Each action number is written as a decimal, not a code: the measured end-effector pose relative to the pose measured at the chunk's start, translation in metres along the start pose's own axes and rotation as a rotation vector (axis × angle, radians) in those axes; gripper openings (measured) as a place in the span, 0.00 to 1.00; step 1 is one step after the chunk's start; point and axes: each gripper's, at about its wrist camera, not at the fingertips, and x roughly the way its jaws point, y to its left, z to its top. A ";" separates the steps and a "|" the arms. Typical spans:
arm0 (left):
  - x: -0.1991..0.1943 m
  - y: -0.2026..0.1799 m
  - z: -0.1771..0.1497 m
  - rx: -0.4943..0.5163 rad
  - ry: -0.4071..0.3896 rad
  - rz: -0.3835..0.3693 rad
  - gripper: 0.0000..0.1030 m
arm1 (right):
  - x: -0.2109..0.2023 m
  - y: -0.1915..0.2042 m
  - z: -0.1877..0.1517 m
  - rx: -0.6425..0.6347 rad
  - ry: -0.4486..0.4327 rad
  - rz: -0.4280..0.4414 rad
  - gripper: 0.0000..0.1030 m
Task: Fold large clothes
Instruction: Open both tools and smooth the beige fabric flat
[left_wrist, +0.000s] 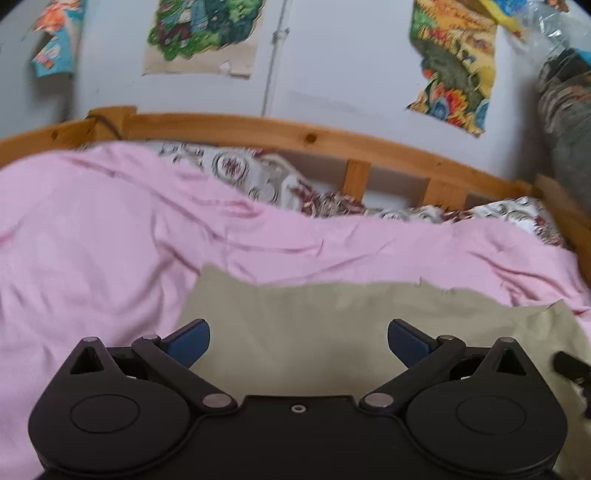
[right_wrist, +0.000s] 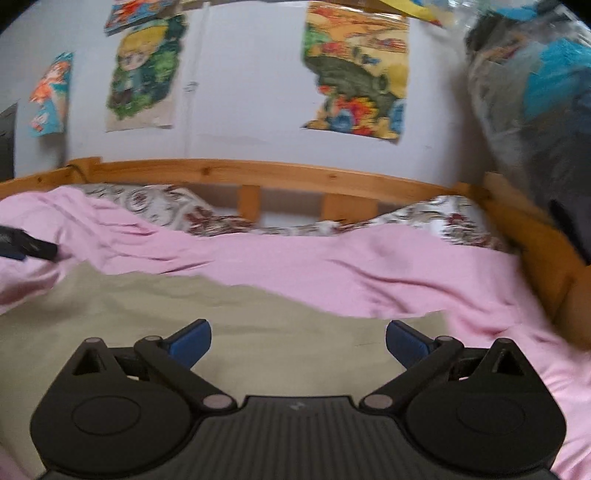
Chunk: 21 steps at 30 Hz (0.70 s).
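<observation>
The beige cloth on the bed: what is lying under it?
The beige cloth lies flat on a pink sheet, which shows around its far and side edges. Behind the sheet, flowered bedding shows. Whatever is directly beneath the cloth is covered.

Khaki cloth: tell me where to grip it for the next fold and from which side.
Take the khaki cloth at its two far corners, one tool each, coming in low from the near side. It lies flat on the pink sheet, and that far edge is free. Both tools are open, so this seems reachable.
</observation>
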 end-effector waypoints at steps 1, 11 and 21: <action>0.007 -0.004 -0.007 -0.014 -0.001 0.033 0.99 | 0.008 0.016 -0.002 -0.019 -0.004 -0.001 1.00; 0.074 0.020 -0.048 -0.112 0.044 0.097 0.99 | 0.104 0.059 -0.036 -0.131 0.059 -0.160 1.00; 0.047 0.031 -0.030 -0.138 0.058 0.080 0.99 | 0.096 0.029 -0.035 0.011 0.139 -0.089 1.00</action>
